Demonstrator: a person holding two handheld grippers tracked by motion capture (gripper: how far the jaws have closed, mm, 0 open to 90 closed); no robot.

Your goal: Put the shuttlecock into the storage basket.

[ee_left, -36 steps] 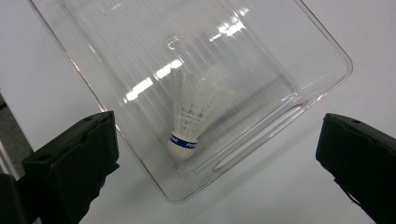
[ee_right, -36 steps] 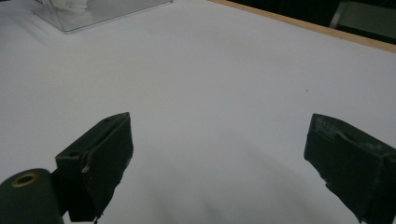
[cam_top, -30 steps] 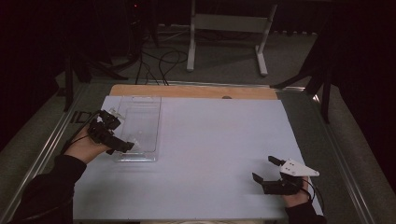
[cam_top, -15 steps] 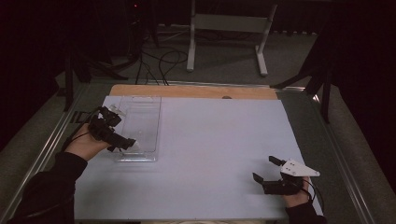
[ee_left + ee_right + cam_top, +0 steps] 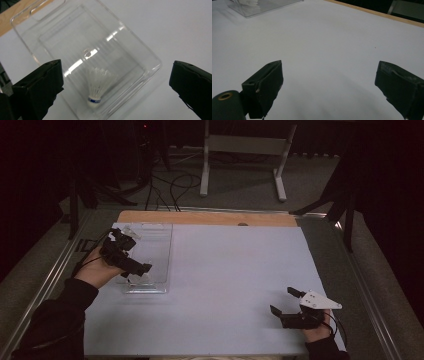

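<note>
one shuttlecock [image 5: 97, 86] lies inside the clear plastic tray [image 5: 140, 53], cork end toward the tray's near wall, white feathers fanning toward its middle. the tray sits flat on the white mat [image 5: 230, 285], at the mat's left side, its far end reaching toward the wooden strip [image 5: 205, 218] along the mat's far edge.

compared with a second ago, the left gripper [image 5: 131, 266] has shifted a little over the tray's near left part, while the tray itself has not moved. that suggests the shuttlecock is already dropped in and the hand is clearing off, though it could equally be lining up to pick it out; i cannot tell which.

in the left gripper view its jaws stand wide apart, above the tray, one over the tray's left rim and one past its right rim, gripping nothing and touching nothing i can see.

well away from the tray, at the mat's near right corner, the right gripper [image 5: 285, 304] rests low with jaws spread wide, holding nothing over bare mat.
</note>
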